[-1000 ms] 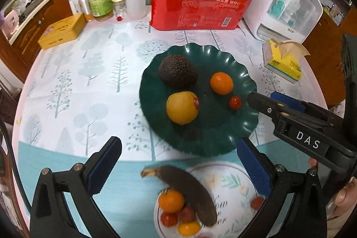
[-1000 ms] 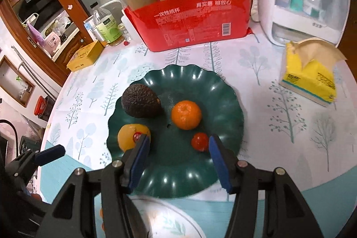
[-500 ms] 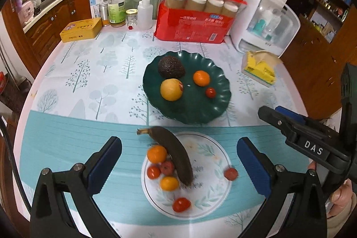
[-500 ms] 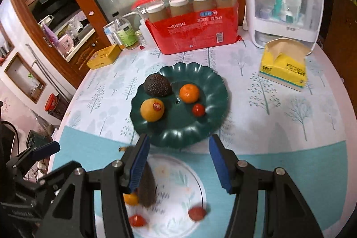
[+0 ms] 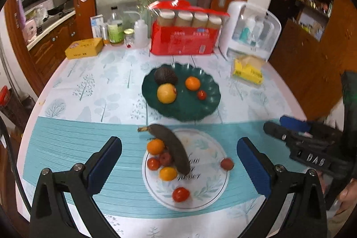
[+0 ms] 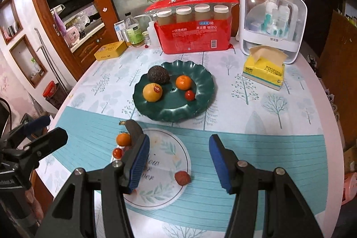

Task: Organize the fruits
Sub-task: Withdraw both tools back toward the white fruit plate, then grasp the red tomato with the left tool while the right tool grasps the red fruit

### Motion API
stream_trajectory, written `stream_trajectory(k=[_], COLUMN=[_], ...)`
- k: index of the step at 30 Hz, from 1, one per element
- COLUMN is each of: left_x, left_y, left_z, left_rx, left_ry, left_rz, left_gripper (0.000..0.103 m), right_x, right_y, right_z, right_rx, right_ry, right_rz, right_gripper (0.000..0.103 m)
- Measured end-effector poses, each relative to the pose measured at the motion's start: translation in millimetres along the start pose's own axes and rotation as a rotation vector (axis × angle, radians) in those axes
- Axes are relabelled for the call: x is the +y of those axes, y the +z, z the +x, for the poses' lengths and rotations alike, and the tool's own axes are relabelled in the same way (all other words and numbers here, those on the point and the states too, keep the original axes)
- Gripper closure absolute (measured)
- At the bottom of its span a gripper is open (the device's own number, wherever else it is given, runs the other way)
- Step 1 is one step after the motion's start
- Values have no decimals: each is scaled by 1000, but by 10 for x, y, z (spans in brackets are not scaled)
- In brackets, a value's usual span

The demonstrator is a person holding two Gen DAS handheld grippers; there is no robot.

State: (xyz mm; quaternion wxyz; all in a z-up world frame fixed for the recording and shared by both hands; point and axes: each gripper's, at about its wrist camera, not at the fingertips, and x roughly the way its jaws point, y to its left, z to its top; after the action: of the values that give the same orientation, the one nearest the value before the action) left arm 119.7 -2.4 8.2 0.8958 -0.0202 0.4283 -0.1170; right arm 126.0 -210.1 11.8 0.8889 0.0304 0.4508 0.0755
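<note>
A dark green scalloped plate [image 5: 196,112] [image 6: 200,104] holds an avocado [image 5: 165,75], a yellow fruit [image 5: 166,93], a tangerine [image 5: 192,83] and a small tomato [image 5: 201,94]. Nearer me, a white floral plate [image 5: 207,191] [image 6: 165,191] carries a blackened banana [image 5: 174,148], a tangerine [image 5: 155,147], several small tomatoes and a reddish fruit [image 6: 182,177] on its right rim. My left gripper [image 5: 179,168] hangs open and empty above the white plate. My right gripper [image 6: 178,162] is also open and empty over that plate; its left finger hides part of the banana.
At the back of the round table stand a red pack of paper cups [image 6: 194,32], a white storage box [image 6: 272,21], a yellow tissue pack [image 6: 263,71], bottles [image 6: 133,32] and a yellow box [image 6: 110,50]. A person's hand [image 5: 348,193] shows at the right.
Both grippers have pulled back and risen from over the green plate. The white plate with the banana and small fruits has come fully into view below them. Both jaws stayed as wide as before.
</note>
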Motion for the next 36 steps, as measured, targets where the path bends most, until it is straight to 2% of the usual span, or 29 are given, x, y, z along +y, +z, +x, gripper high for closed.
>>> stream_trajectory(k=[6,10,15,17,22,26,31,36], left_x=[157,208,143,164,286,340,328,256], left_y=[-229,-438,-740,-807,-873,-979,-1036,-1077], left_z=[315,658,968,1070,1206,1291,1327,1302], left_rx=[70,177,263,300,314,356,386,384], left_ry=[23,-37,-99,-128,-149,-178,-189,-164], left_rz=[8,62,155,155,113,92,74,86], left_gripper=[1,1,1,1,4,18,20,20], right_x=[19,64,117,128,134,100,31,-10], right_y=[-155,-289,-490,-566,-775,-877,-951,-956], right_z=[218,410,636,708,874,958,1134,1279], right_rx=[28,62,120,140,185,197,226,249], right_ry=[-38,-78,-112,-116,-132,-137,-122,-92], right_rz=[55,95,140,155,180,189,184,158], right_gripper=[47,47,47,47,47,47,48,51])
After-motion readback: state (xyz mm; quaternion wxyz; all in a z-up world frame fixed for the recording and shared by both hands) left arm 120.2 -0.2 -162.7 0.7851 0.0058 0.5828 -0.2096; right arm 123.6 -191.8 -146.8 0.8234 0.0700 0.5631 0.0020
